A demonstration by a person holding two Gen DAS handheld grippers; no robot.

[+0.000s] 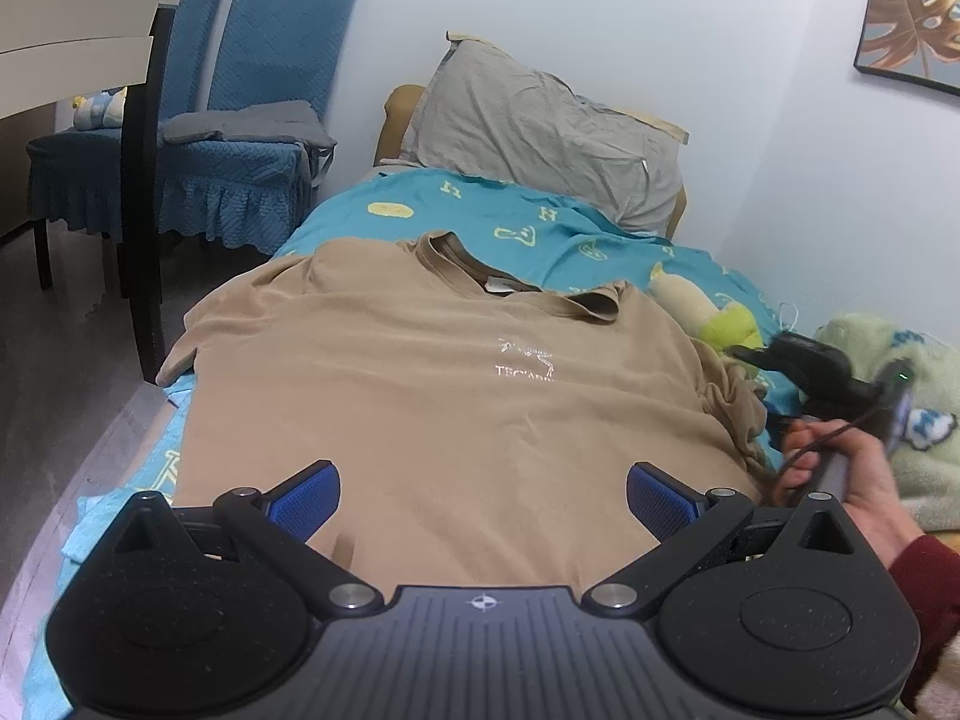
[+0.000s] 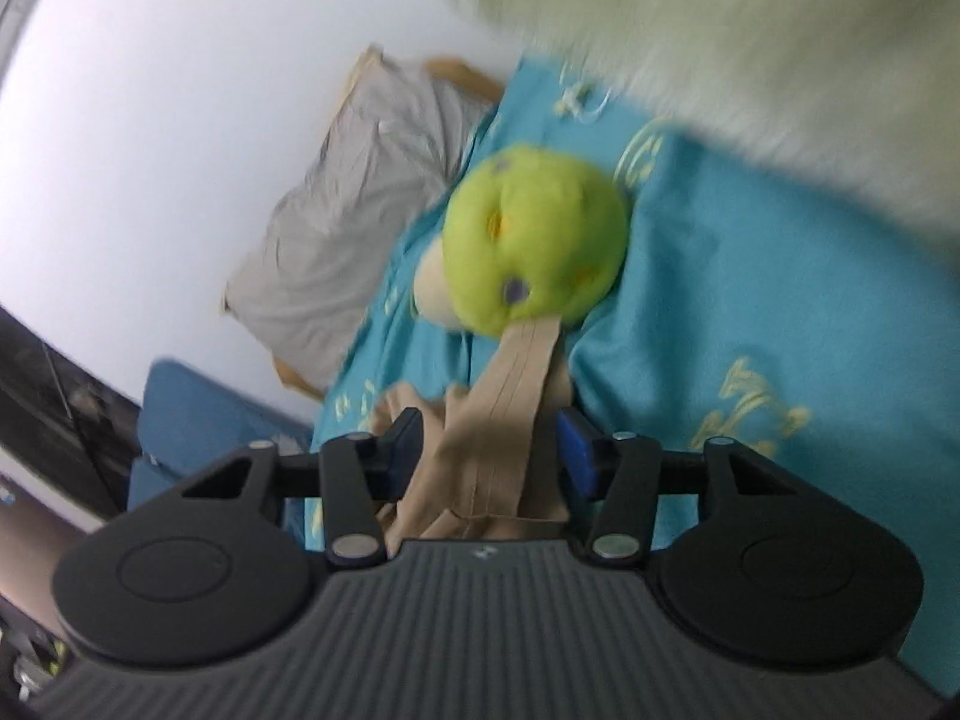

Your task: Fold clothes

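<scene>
Spread flat across the bed (image 1: 540,222), the tan T-shirt (image 1: 432,396) lies chest-up with its collar toward the grey pillow (image 1: 540,132) at the head end and its white chest print showing. One sleeve hangs over the bed's left edge; the other sleeve (image 2: 498,420) is bunched at the shirt's right side, its end just beside a green plush toy (image 2: 534,240) that lies on the turquoise sheet.

The left gripper (image 1: 483,495) hovers over the shirt's lower hem, its blue fingers (image 1: 306,501) spread wide with nothing pinched between them.

The right gripper (image 2: 489,450), held in a hand (image 1: 852,480) with a dark red sleeve, sits at the bunched sleeve. Its fingers (image 2: 576,450) are partly apart with the tan fabric lying between them; a gap shows on the right side, so the cloth looks released, though the right wrist view is blurred.

A pale green blanket (image 1: 888,360) is heaped along the bed's right edge. Beyond the left edge stand blue-covered chairs (image 1: 240,138), and a leaf picture (image 1: 912,12) hangs on the wall.
</scene>
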